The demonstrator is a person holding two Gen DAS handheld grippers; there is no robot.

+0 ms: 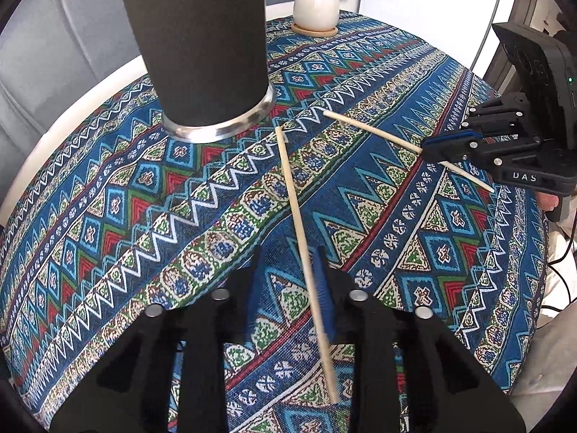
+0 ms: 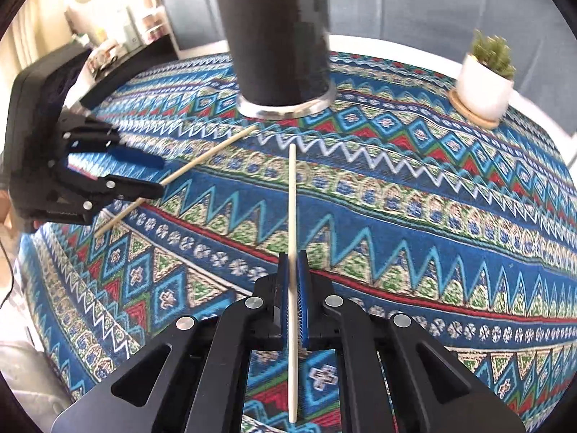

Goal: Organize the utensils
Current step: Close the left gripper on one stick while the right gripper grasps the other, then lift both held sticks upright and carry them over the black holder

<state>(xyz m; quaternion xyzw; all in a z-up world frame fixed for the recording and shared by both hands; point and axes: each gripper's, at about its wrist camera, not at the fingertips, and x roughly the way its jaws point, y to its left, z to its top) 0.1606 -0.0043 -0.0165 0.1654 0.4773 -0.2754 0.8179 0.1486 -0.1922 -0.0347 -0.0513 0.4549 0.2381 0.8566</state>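
We've got one chopstick pinched in the right gripper, jaws narrow on it, while the left gripper is spread wide around the other chopstick, which lies along its right pad, so w/ that one we should centre it and close before lifting. Both tips point at the dark cup, prob. the holder, upright on the patterned cloth; its tall wall's the obstacle, so go up and over the rim, and the potted plant sits well apart.

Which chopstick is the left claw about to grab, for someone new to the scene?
Start at the tall dark cylindrical holder on the patterned tablecloth. Two pale chopsticks point toward it. The one meant lies between the left claw's open fingers; the other chopstick is pinched in the right claw.
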